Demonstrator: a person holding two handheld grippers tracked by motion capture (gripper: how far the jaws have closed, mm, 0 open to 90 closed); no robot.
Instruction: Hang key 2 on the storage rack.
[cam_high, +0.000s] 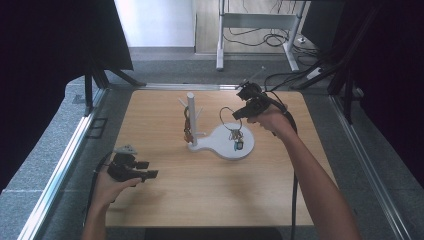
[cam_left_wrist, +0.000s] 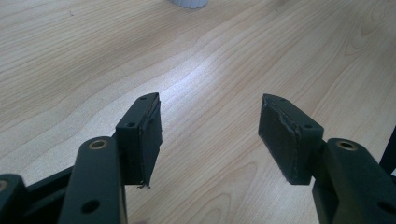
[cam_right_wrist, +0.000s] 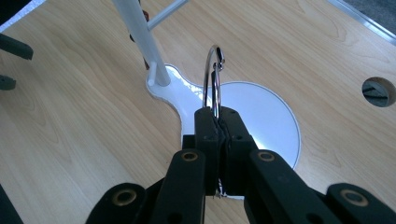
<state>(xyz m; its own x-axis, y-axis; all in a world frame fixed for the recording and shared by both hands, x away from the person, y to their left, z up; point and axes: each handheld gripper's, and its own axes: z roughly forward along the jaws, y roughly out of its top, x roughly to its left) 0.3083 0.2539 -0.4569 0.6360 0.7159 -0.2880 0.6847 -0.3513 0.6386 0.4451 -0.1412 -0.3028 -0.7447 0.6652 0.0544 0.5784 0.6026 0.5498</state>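
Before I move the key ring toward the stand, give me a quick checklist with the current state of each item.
1. Right gripper shut on the key ring: ok.
2. Keys hanging freely under the ring, above the white base: ok.
3. Stand upright on the table: ok.
4. Free peg on the stand: cannot tell which; something already hangs on its left side.
5. Left gripper open, away from the stand: ok.
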